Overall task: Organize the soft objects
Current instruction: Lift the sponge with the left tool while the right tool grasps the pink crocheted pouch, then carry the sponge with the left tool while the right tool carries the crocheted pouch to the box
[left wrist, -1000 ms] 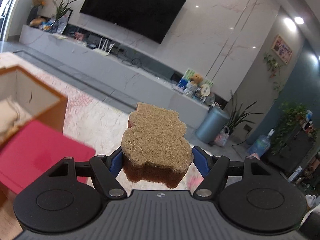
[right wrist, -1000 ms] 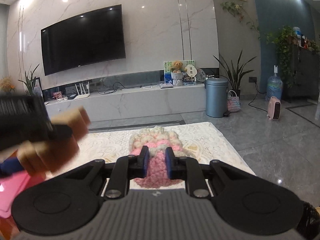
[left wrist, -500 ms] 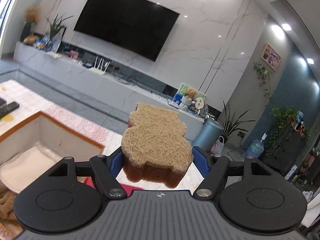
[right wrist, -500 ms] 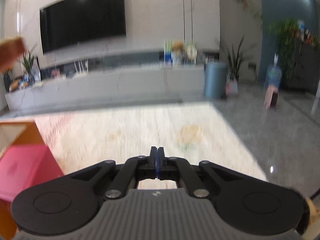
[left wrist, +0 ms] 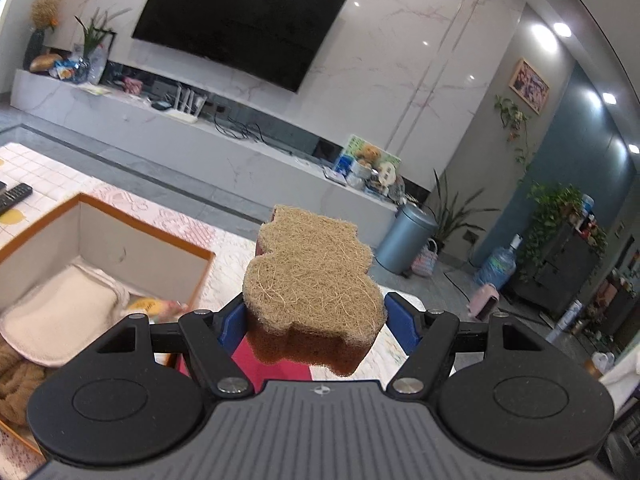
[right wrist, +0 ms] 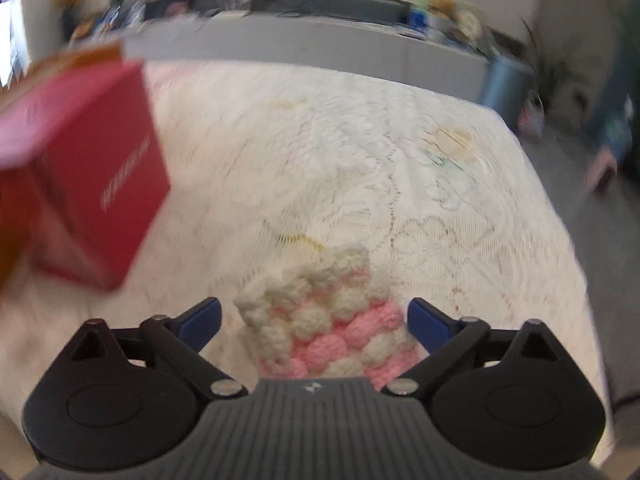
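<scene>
My left gripper (left wrist: 316,320) is shut on a brown bear-shaped scrub sponge (left wrist: 312,276) and holds it in the air to the right of an open orange-rimmed box (left wrist: 148,236). In the box lie a white cloth (left wrist: 60,316) and a brown knitted piece (left wrist: 16,384). My right gripper (right wrist: 314,308) points down at the table with its jaws opening wide. A pink-and-cream crochet piece (right wrist: 332,320) lies on the lace tablecloth (right wrist: 360,160) between the blue pads (right wrist: 200,316), and they do not touch it.
A red box (right wrist: 92,184) stands on the table to the left of the crochet piece, and it also shows below the sponge as the red box (left wrist: 276,364). A remote control (left wrist: 14,196) lies far left. The table edge (right wrist: 560,220) runs along the right.
The left gripper carried the sponge sideways, and the open box came into view. The right gripper let go of the crochet piece, shut fully, then tipped down and opened around it on the table.
</scene>
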Tool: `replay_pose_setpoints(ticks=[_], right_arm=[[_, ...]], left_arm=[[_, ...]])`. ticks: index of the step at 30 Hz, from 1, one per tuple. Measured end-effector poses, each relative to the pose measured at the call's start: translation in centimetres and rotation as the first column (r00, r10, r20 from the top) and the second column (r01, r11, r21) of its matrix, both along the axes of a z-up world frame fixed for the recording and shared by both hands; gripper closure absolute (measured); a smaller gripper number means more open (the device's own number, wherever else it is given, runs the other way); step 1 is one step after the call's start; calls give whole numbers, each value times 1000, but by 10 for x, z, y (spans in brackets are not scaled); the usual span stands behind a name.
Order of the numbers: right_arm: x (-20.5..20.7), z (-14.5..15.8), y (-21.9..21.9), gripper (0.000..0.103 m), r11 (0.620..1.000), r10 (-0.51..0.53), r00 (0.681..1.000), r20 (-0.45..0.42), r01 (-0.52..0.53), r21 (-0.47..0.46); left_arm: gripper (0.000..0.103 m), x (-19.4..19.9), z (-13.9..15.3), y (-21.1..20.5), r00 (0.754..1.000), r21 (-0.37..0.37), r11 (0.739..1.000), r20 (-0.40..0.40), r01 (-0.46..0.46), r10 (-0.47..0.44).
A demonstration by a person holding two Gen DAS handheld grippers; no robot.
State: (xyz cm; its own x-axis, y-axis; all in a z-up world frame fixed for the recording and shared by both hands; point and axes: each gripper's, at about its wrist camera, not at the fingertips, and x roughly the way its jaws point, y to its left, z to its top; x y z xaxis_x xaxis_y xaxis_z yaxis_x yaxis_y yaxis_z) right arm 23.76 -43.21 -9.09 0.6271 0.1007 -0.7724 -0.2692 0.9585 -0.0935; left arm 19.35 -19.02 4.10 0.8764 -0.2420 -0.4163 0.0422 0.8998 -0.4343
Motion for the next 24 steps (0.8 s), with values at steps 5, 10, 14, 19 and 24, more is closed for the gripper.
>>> replay_pose_setpoints(ticks=[5,10,14,19,24], right_arm=[[6,-10,-20,10,995,-91,993,-73,94,39],[6,-9,-30,25,988,-121,988,-95,129,83],[2,-2,-26,41,991,-103,990,-96,110,70],[-4,7,-23,43,992,-122,986,-110,126,30],[-14,30,-14,43,990,-135,988,-73,138,27]], left_arm=[[20,-6,2,-6,996,-11,996,13,89,-89],[20,-10,7,-11,994,-9,994,23,109,-109],[20,-14,12,-8,994,13,995,37,102,-102],[20,-21,19,1,994,45,995,53,88,-90],[20,-32,24,8,987,126,982,60,142,-150]])
